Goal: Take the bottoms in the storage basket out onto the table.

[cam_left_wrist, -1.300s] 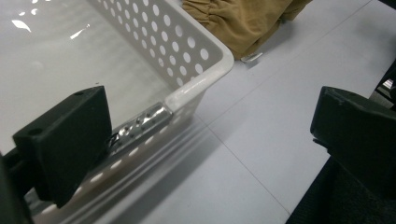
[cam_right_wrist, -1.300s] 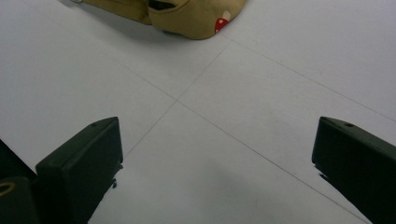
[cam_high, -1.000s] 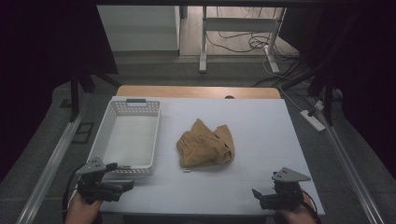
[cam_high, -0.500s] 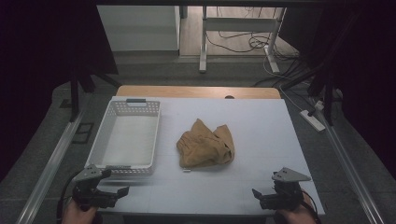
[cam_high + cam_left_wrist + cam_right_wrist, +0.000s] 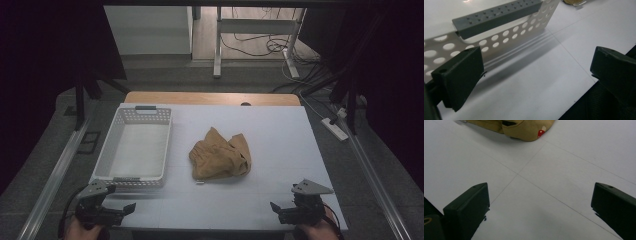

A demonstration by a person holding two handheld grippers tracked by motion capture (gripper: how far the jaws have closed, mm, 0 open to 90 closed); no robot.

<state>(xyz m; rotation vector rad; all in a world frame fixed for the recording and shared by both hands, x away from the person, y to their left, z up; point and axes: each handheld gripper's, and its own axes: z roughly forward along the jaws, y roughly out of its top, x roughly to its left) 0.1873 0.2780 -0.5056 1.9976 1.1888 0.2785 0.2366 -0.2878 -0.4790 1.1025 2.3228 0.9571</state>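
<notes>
- At the middle of the white table (image 5: pixel 280 135) lies a crumpled tan cloth (image 5: pixel 220 155), bunched into a loose heap, touching neither gripper; it lies as it did a second ago.
- In the right gripper view the near edge of the cloth (image 5: pixel 519 128) shows a small red patch with white dots.
- Just left of the cloth, apart from it, stands a white perforated basket (image 5: pixel 160 150) with a grey handle at each short end; its place is unchanged.
- In the left gripper view the basket wall (image 5: pixel 506 37) and its near grey handle (image 5: pixel 496 15) rise just beyond the jaws.
- The left gripper (image 5: pixel 127 208) sits at the table's near-left corner, jaws spread wide and holding nothing; it has drawn back toward the person since a second ago.
- The right gripper (image 5: pixel 275 207) sits at the near-right corner, jaws also spread wide and holding nothing; it has kept its place.
</notes>
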